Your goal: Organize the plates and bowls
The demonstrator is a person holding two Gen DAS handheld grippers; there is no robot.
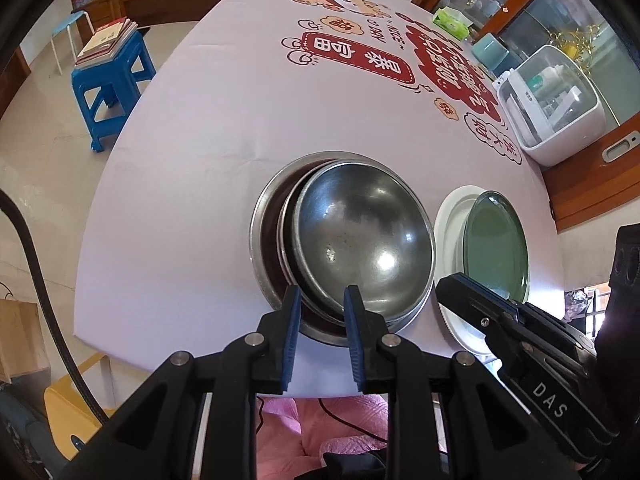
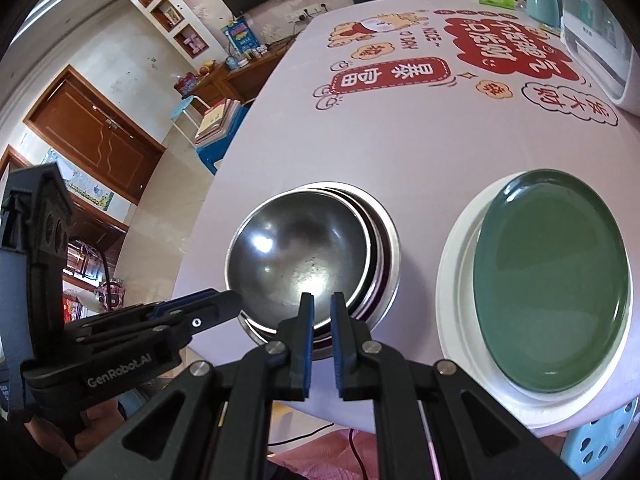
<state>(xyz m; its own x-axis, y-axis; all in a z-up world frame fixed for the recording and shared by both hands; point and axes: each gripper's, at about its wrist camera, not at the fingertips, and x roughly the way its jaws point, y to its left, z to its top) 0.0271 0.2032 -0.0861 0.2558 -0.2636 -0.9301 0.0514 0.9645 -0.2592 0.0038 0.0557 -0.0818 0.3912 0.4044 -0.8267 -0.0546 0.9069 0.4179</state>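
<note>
Several steel bowls (image 1: 360,236) sit nested on the table, the top one tilted off-centre; the stack also shows in the right wrist view (image 2: 296,256). A green plate (image 1: 496,240) lies on a white plate (image 1: 452,220) to their right, also seen in the right wrist view as green plate (image 2: 552,272) on white plate (image 2: 452,280). My left gripper (image 1: 320,300) is open, its fingers straddling the near rim of the bowl stack. My right gripper (image 2: 322,306) is open with a narrow gap, at the near rim of the top bowl, holding nothing.
The table (image 1: 208,168) has a pale cloth with red printed shapes. A white appliance (image 1: 552,108), a teal container (image 1: 490,54) and a tissue pack (image 1: 452,20) stand along its far right side. A blue stool with books (image 1: 112,68) stands on the floor at left.
</note>
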